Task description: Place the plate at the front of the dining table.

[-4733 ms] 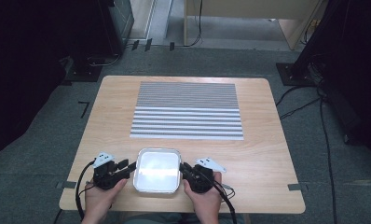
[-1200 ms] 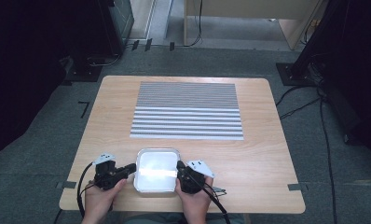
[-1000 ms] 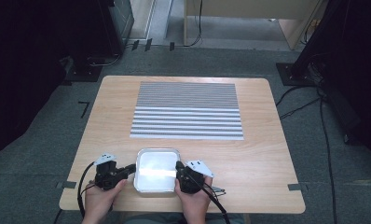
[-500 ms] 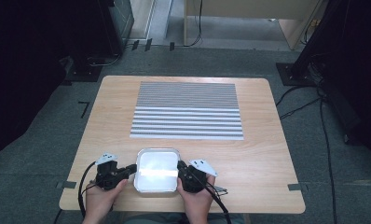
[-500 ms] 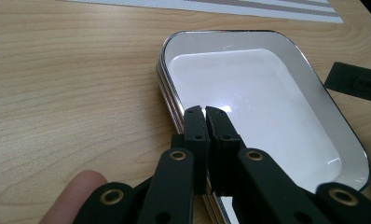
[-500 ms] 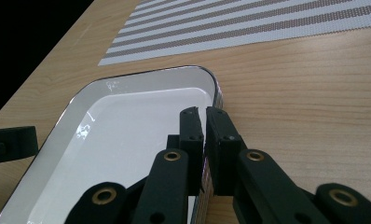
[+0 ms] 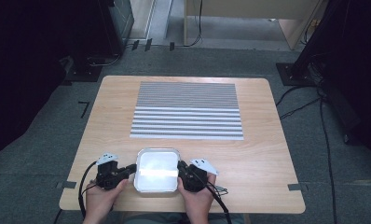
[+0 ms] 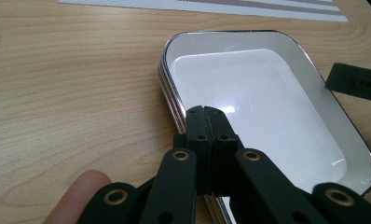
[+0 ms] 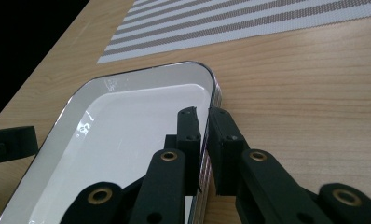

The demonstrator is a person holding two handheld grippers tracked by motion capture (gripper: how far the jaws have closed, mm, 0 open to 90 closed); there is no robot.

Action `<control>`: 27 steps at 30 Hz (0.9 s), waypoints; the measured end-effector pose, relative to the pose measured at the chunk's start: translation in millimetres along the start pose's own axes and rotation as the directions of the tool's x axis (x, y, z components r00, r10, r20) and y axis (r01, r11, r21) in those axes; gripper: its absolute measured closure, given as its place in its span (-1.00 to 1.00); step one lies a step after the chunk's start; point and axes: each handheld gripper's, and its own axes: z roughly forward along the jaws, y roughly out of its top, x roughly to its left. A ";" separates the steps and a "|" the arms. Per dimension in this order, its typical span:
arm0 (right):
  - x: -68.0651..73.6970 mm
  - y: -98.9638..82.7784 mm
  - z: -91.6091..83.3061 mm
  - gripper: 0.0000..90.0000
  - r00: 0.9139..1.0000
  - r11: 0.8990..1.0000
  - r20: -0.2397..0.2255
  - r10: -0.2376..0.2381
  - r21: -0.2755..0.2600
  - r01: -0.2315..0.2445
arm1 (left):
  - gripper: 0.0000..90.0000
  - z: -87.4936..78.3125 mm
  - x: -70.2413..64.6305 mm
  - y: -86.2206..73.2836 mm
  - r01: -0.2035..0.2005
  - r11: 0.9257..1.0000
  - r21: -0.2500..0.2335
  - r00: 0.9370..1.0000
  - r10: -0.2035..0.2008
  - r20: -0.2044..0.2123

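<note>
Two tools: both at one white tray, one on each side.
Tabletop [image 7: 267, 140]: pale wood.
Striped mat [image 7: 187, 111]: flat at the far middle, well apart from the tray.
Tray [image 7: 156, 170]: white, shiny rim, at the near edge between the hands.
Left tool [image 8: 206, 122]: jaws pressed together over the tray's left rim.
Right tool [image 9: 203, 122]: jaws have just been opening; a narrow gap straddles the tray's right rim, pads not visibly pinching it.
</note>
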 end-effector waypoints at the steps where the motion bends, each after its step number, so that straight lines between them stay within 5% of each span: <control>1: 0.1 -0.7 1.0 0.91 1.000 1.000 0.006 -0.004 0.004 0.004 | 1.00 0.2 -0.2 0.0 0.000 1.000 -0.001 1.000 0.000 -0.001; 11: 5.4 -3.5 1.9 0.99 0.997 0.999 0.059 -0.040 -0.012 0.041 | 1.00 7.9 -8.8 -1.7 -0.034 0.999 0.022 0.999 0.034 0.005; 14: 6.6 -4.2 2.2 1.00 0.997 0.999 0.068 -0.030 -0.019 0.032 | 0.99 1.5 -7.6 -0.7 -0.035 0.999 -0.012 0.999 0.034 -0.024; 17: 6.3 -4.4 2.4 1.00 0.998 0.999 0.067 -0.020 -0.025 0.021 | 0.96 -7.8 2.3 2.1 0.005 0.999 -0.041 1.000 -0.006 -0.024; 27: 5.5 -4.4 1.9 1.00 0.998 1.000 0.059 0.002 -0.024 -0.001 | 0.93 0.7 1.9 0.4 -0.002 1.000 0.018 1.000 0.002 -0.002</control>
